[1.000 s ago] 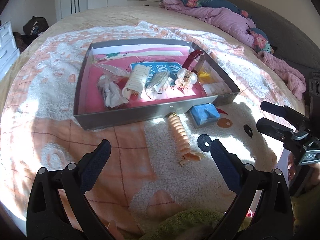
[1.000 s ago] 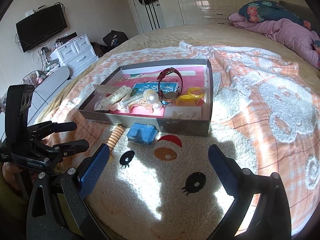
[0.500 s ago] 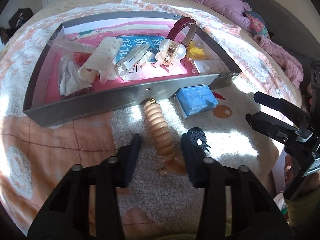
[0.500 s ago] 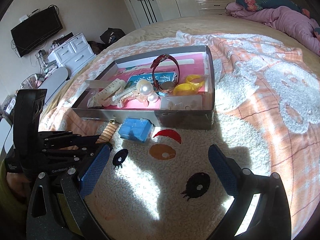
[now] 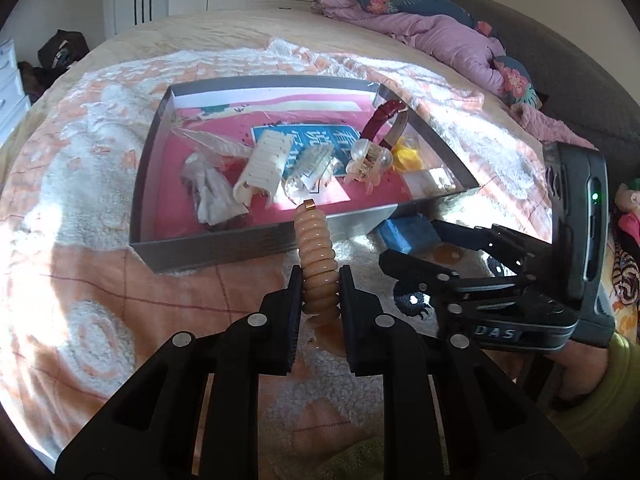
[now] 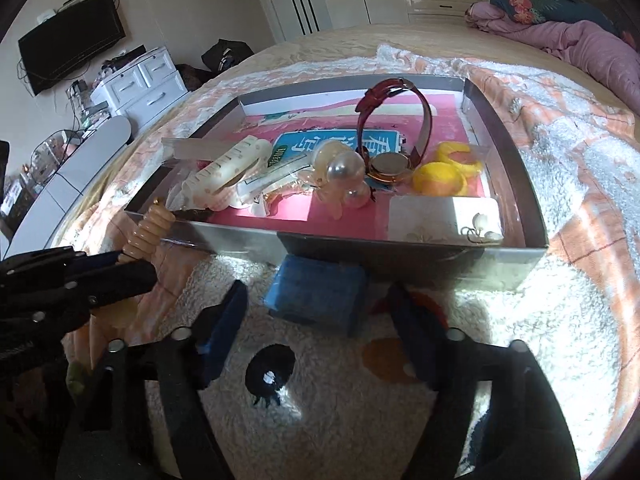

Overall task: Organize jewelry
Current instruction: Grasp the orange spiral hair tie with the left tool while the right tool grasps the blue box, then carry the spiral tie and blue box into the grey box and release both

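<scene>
Left claw (image 5: 319, 292) has closed and lifted the clip (image 5: 316, 256), tip ahead over the tray (image 5: 208, 246) wall. Right claw (image 6: 316, 312), apart, straddles the box (image 6: 318, 292). Ribbed clip could slip short.

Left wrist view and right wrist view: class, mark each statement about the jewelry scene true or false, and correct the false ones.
1. The left hand-held gripper is shut on the ribbed peach hair clip. True.
2. The right hand-held gripper grips the blue box. False: its jaws stand open on either side of the box, without closing on it.
3. The red-strapped watch lies inside the grey tray. True.
4. The blue box is inside the tray. False: it sits on the blanket, just outside the tray's near wall.
5. The yellow rings lie on the blanket. False: they are in the tray.
</scene>
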A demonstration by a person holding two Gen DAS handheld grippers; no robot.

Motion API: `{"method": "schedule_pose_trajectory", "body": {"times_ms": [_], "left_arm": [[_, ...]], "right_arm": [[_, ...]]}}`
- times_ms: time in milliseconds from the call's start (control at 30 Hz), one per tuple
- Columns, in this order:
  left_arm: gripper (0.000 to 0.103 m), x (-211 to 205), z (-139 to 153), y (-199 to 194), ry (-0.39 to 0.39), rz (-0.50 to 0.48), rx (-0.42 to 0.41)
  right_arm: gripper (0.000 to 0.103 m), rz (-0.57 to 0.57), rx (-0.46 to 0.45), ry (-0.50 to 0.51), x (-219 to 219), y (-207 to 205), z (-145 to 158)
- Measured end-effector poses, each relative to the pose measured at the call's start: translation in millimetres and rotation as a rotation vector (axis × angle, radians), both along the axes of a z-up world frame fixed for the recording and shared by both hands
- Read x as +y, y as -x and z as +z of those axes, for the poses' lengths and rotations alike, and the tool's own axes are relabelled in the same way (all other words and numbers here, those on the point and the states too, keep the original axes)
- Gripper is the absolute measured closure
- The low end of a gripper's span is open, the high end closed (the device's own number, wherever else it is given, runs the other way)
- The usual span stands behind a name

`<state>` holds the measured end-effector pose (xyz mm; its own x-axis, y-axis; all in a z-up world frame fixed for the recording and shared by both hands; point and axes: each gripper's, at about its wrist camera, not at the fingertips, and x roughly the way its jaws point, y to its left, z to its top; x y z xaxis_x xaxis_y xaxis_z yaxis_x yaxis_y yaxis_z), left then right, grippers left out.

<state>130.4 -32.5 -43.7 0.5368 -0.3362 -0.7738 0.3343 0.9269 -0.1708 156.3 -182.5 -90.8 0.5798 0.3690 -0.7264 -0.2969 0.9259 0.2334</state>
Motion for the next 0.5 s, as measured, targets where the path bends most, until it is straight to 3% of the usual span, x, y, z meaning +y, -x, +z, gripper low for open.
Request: {"method": "schedule_pose_trajectory", "body": {"times_ms": [67, 500], "left_arm": [[0.092, 4.1, 5.0, -0.4, 0.009, 0.008, -0.012], [0.092, 14.6, 27.7, -4.6, 0.048, 0.032, -0.064]], "right_arm": [[0.053, 0.018, -0.016, -0.013, -0.7, 3.1, -1.0], [0.053, 0.062, -0.158, -0.083, -27.0, 25.6, 61.5]]}}
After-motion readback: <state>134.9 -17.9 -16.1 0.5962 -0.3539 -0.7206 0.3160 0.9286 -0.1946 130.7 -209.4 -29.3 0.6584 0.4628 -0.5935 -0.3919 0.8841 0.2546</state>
